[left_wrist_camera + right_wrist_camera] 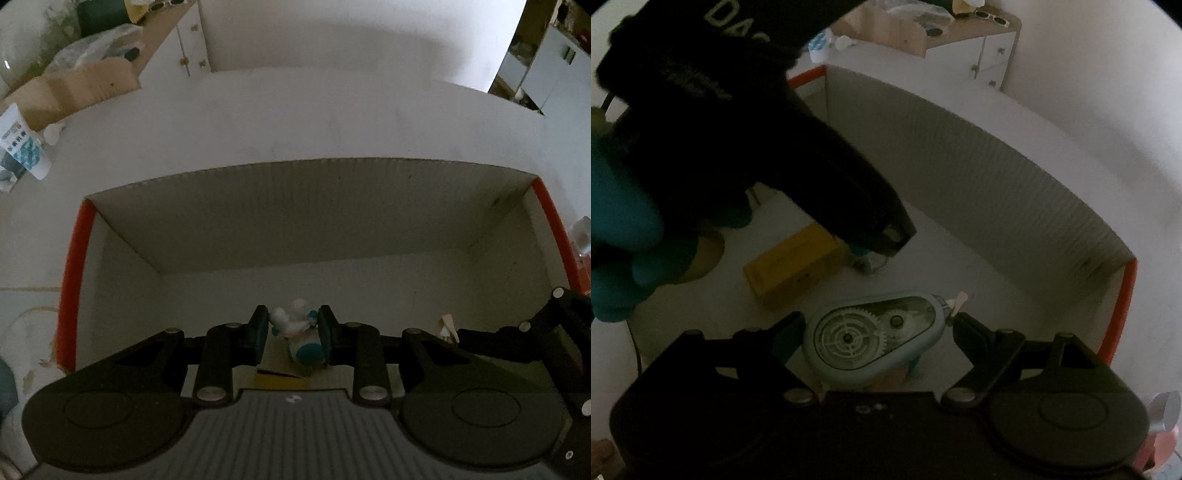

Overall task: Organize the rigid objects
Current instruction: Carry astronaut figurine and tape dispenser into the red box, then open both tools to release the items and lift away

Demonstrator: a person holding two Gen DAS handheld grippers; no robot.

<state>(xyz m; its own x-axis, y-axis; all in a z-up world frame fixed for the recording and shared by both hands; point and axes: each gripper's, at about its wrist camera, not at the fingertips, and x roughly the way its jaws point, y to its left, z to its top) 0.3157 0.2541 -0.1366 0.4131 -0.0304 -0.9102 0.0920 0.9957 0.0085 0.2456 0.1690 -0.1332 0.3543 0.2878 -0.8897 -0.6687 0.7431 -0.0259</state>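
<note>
A white cardboard box with red edges (314, 206) (960, 166) lies open below both grippers. My left gripper (292, 318) is shut on a small white and teal toy figure (306, 350), held low inside the box. In the right wrist view the left gripper (890, 236) reaches down beside a yellow box (794, 269) on the box floor. My right gripper (879, 321) is shut on a light-blue correction tape dispenser (857, 339), gripped end to end, clear side with gears facing up. A strip of the yellow box (280, 378) shows under the toy.
A hand in a teal glove (620, 229) holds the left gripper. Brown cardboard boxes with clutter (74, 85) and a white printed tube (22, 147) stand at the far left. A white cabinet with knobs (990, 55) is behind, sunglasses (990, 16) on top.
</note>
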